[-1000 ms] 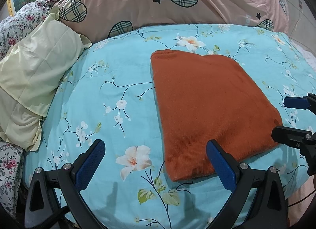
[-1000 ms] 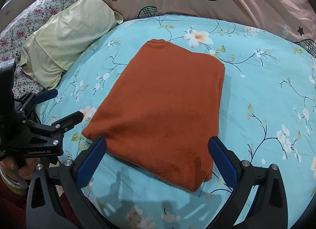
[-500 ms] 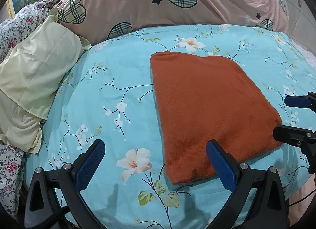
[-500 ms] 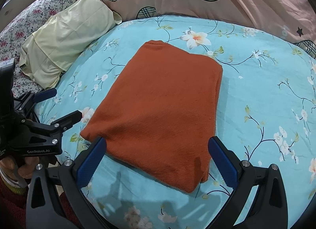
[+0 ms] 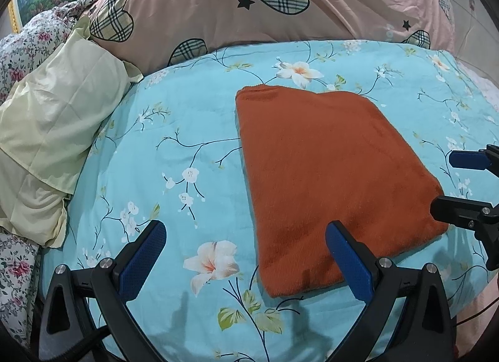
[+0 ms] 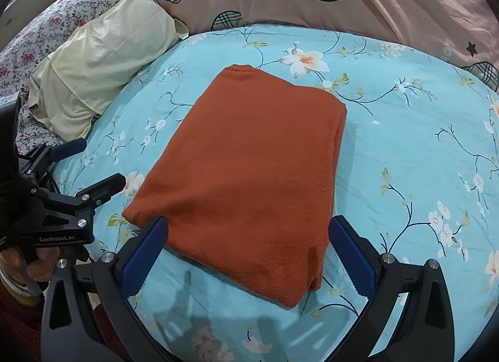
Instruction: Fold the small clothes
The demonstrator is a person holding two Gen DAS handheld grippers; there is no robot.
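Garment: an orange knit cloth (image 5: 330, 181), folded into a thick rectangle, lies flat on the turquoise floral bedsheet (image 5: 187, 131), right of centre in the left wrist view and at centre in the right wrist view.
Left gripper (image 5: 246, 256): fingers spread wide, empty; its right blue pad (image 5: 349, 259) is over the cloth's near edge.
Right gripper (image 6: 249, 252): fingers spread wide, empty, straddling the cloth's near end.
Pillow: a pale yellow pillow (image 5: 53, 131) lies at the left edge.
Quilt: a pink quilt with plaid hearts (image 5: 280, 3) fills the top.
Hand: a hand (image 6: 37, 265) holds the left gripper's handle at lower left of the right wrist view.
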